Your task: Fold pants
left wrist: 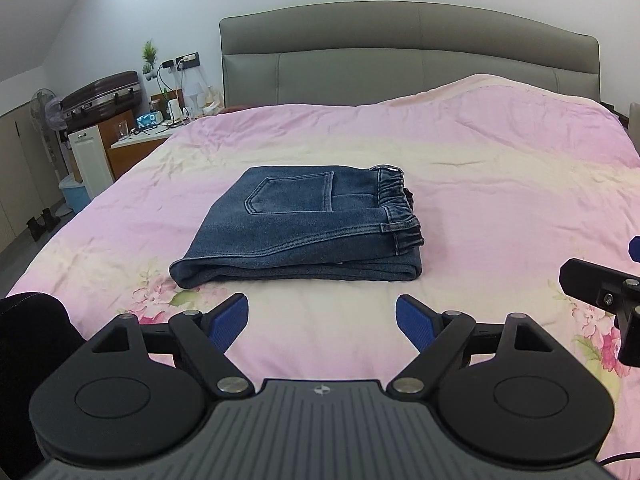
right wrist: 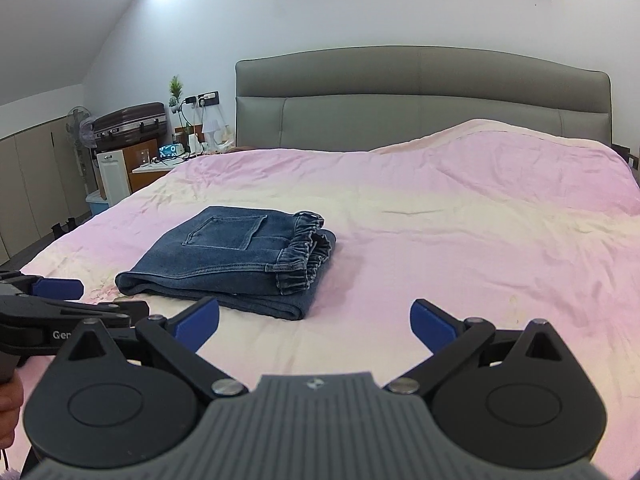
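Observation:
Dark blue jeans (left wrist: 304, 228) lie folded into a compact stack on the pink floral bedspread (left wrist: 500, 160), back pocket up, elastic waistband at the right end. In the right wrist view the jeans (right wrist: 232, 260) sit left of centre. My left gripper (left wrist: 322, 316) hovers open just short of the stack's near edge, nothing between its blue pads. My right gripper (right wrist: 314, 322) is open too, near the stack's right corner and apart from it. Part of the right gripper (left wrist: 608, 296) shows at the left view's right edge, and the left gripper (right wrist: 60, 300) at the right view's left edge.
A grey padded headboard (left wrist: 408, 56) stands behind the bed. A pillow bulges under the cover (left wrist: 500, 92) at the back right. Left of the bed are a cluttered nightstand (left wrist: 156, 128), a suitcase (left wrist: 104, 94), a fan (left wrist: 46, 108) and a blue bin (left wrist: 76, 196).

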Demonstrator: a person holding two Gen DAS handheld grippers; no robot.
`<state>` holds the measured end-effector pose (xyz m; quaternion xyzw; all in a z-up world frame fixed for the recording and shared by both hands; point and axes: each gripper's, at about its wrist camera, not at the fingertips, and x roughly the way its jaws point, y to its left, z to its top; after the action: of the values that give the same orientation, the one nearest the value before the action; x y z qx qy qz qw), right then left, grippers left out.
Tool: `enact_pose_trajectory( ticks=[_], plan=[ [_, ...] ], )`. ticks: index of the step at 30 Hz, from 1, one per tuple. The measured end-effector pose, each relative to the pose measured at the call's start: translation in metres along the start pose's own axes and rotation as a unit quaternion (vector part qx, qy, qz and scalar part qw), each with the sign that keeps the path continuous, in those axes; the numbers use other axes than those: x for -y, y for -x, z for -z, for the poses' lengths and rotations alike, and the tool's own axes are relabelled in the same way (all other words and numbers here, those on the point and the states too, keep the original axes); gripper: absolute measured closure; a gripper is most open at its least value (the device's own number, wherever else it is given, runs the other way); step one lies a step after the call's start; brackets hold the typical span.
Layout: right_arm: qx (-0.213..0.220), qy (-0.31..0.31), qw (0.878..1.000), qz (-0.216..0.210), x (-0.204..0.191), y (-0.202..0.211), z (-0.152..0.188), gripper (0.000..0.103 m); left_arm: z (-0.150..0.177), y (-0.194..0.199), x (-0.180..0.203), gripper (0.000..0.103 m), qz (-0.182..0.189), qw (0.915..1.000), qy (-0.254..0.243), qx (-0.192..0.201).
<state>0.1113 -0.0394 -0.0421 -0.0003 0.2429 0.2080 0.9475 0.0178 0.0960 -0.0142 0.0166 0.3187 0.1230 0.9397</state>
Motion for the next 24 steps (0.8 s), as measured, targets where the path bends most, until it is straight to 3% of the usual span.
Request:
enact_pose_trajectory(
  ticks=[24],
  plan=[
    [0.018, -0.004, 1.000, -0.009, 0.003, 0.009, -0.002, 0.005, -0.008, 0.007, 0.000, 0.005, 0.004, 1.0000, 0.001, 0.001]
  ],
)
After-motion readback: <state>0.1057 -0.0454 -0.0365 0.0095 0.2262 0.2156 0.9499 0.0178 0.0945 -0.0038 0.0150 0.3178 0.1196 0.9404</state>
